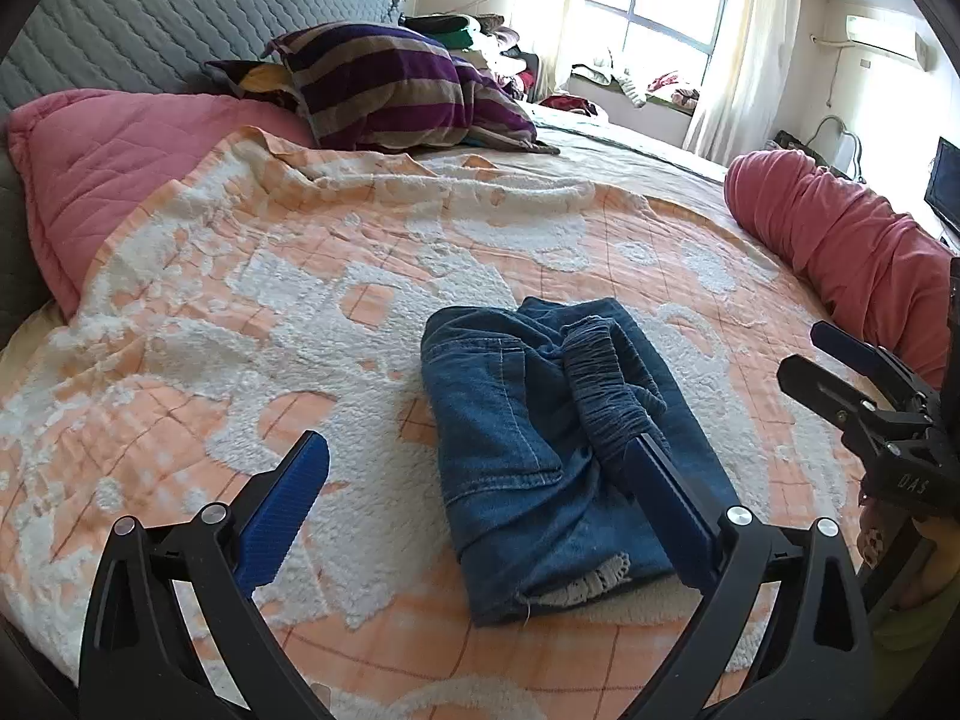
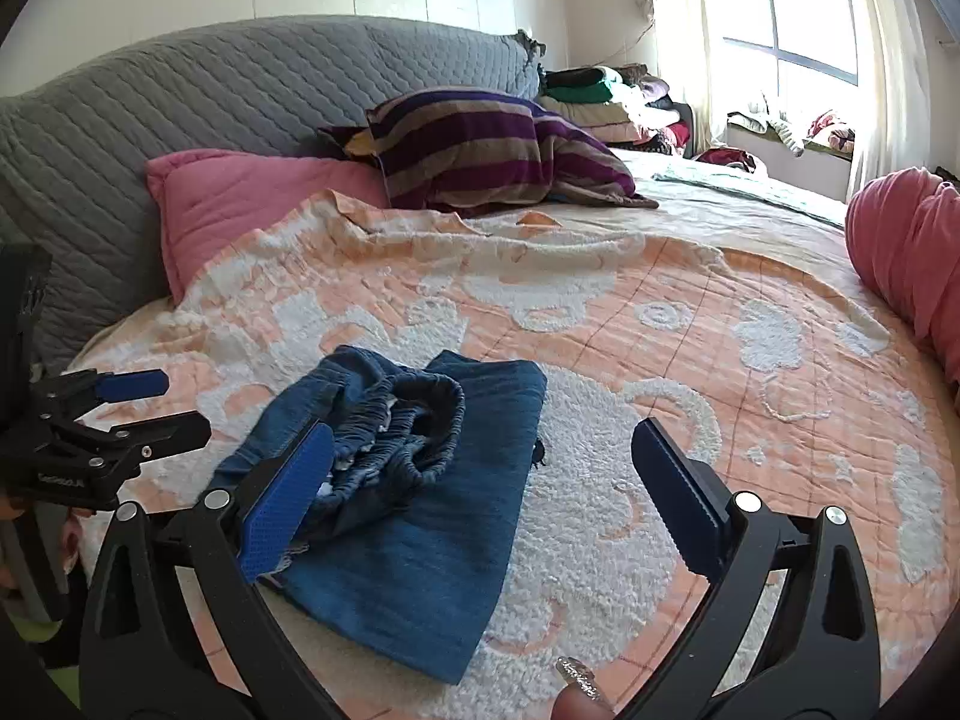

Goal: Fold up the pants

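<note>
Blue denim pants [image 1: 540, 444] lie folded into a compact bundle on the orange and white blanket [image 1: 240, 312], elastic waistband on top. My left gripper [image 1: 480, 480] is open above the near end of the bundle, with nothing held. In the right wrist view the pants [image 2: 420, 480] lie left of centre. My right gripper [image 2: 480, 468] is open and empty over their right part. The right gripper shows at the right edge of the left wrist view [image 1: 840, 372], and the left gripper at the left edge of the right wrist view [image 2: 150, 408].
A pink pillow [image 1: 108, 180] and a striped purple pillow [image 1: 390, 90] lie by the grey quilted headboard [image 1: 150, 18]. A rolled pink quilt [image 1: 840, 240] lies at the right. Piled clothes [image 2: 612, 102] sit beyond the bed near the window.
</note>
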A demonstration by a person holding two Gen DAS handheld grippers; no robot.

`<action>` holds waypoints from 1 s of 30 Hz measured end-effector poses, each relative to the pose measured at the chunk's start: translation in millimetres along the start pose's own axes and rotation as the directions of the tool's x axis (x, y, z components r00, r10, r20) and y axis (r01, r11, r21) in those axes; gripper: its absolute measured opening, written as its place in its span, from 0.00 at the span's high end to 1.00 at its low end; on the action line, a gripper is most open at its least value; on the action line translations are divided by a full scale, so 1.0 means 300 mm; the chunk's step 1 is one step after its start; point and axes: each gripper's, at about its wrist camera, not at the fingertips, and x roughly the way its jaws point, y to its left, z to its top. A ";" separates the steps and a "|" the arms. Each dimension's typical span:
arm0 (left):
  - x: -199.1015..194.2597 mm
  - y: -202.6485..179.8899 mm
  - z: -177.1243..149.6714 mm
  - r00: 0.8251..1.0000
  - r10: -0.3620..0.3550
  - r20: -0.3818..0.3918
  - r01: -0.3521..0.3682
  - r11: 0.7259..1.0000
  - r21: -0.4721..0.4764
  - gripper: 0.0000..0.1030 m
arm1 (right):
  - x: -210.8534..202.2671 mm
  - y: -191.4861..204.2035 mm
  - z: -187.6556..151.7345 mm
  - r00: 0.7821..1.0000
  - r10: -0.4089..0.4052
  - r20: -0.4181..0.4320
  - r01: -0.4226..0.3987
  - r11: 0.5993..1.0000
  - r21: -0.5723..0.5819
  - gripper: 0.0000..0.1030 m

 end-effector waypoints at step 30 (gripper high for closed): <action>-0.208 -0.044 -0.165 1.000 0.001 0.028 -0.002 1.000 0.025 0.04 | -0.203 0.116 -0.107 1.000 0.014 0.027 -0.013 0.999 -0.044 0.09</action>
